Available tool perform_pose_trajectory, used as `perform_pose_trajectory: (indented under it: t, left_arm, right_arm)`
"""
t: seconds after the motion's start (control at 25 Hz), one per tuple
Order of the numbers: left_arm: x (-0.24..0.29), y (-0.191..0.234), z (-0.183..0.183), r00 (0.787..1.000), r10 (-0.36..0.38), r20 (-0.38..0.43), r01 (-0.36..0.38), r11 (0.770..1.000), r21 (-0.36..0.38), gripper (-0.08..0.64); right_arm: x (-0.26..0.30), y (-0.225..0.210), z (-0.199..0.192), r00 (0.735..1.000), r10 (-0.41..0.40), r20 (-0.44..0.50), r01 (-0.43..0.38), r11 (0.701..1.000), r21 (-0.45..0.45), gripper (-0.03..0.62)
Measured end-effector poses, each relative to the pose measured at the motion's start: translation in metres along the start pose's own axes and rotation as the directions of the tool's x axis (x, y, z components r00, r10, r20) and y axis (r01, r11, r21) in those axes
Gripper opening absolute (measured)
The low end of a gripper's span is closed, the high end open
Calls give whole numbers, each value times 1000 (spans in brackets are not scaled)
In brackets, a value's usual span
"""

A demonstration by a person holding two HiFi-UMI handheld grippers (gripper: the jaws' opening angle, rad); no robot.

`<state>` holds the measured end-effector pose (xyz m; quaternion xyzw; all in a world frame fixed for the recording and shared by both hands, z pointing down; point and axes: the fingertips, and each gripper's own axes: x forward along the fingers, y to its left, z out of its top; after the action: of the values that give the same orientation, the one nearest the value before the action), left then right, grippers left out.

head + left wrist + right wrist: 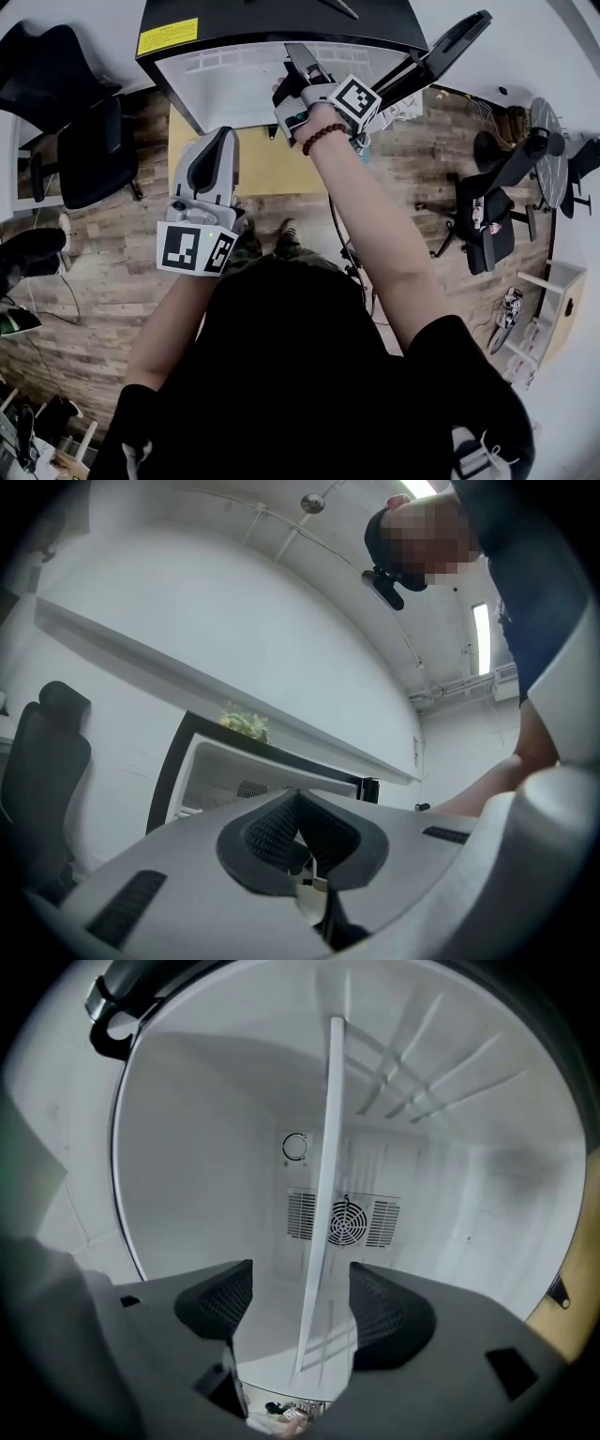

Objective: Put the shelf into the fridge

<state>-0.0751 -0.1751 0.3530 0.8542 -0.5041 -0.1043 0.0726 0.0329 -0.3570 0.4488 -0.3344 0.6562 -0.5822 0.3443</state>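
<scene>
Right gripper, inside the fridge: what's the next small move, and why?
Probably close the right gripper on the shelf: its thin edge stands between the jaws inside the fridge, with a gap on each side, so nothing grips it yet.

The fridge (281, 23) is black outside and white inside, with a yellow label (167, 36) on its top at the left. The left gripper (216, 145) and right gripper (302, 67) are light grey, each bearing black-and-white square markers; their pads (386, 1312) are black with a fine mesh pattern. The shelf (322, 1194) looks white. A reddish-brown bead bracelet (323, 138) circles the right wrist. The floor (112, 281) is brown wood plank, with a yellow mat (272, 167) near the fridge.
</scene>
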Motion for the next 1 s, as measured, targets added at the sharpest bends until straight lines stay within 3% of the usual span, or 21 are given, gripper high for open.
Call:
perform_pose_trajectory:
  t: [0.2,0.48,0.68,1.0]
  left_arm:
    - [-3,9,0,1000,4,-7,-4,1000,-3,18]
    - [-7,11,1,1000,5,-7,-5,1000,-4,18]
    - [-4,12,0,1000,6,-10,-6,1000,-8,18]
    - [-2,14,-2,1000,1,-11,-1,1000,-14,18]
  right_arm:
    - [15,-4,0,1000,7,14,-8,998,62,323]
    - [17,-11,1,999,-10,46,5,993,117,214]
    - [18,-14,6,998,-40,57,34,994,103,43]
    - [18,-15,6,998,-41,55,35,993,111,41]
